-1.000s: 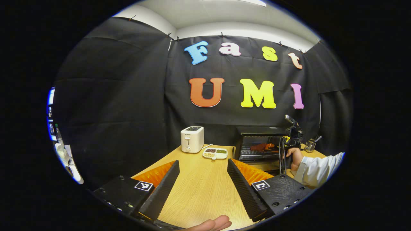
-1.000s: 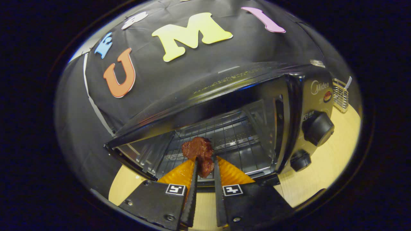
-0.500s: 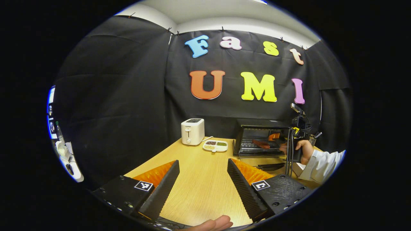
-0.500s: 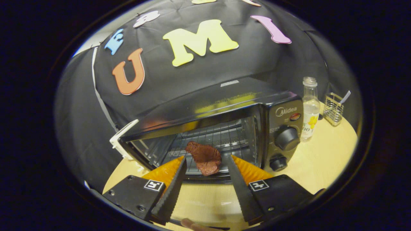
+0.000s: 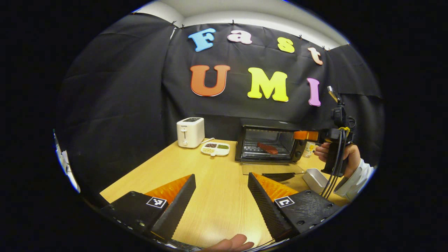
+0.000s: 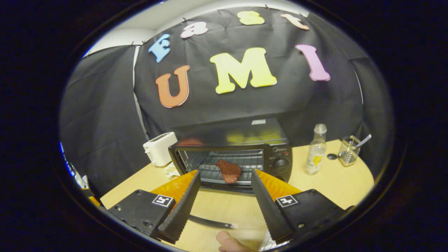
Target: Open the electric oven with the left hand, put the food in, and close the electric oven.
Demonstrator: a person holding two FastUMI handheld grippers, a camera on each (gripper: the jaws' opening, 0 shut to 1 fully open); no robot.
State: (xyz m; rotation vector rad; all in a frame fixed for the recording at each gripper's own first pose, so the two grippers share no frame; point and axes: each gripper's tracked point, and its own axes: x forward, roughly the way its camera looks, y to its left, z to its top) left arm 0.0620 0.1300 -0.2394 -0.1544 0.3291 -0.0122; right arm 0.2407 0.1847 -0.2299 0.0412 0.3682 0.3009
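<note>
- My left gripper (image 5: 221, 199) hangs low over the wooden table (image 5: 210, 182); fingers spread wide, gripping nothing.
- My right gripper (image 6: 224, 196) faces the oven (image 6: 241, 157); fingers likewise wide apart and empty.
- Oven door (image 6: 217, 213) lies dropped flat toward me; the meat (image 6: 228, 170) rests on the rack inside, apart from both fingers.
- Beyond: toaster (image 5: 190, 132) and snack dish (image 5: 215, 148) left of the oven; bottle (image 6: 316, 149) and wire holder (image 6: 348, 150) to its right.
</note>
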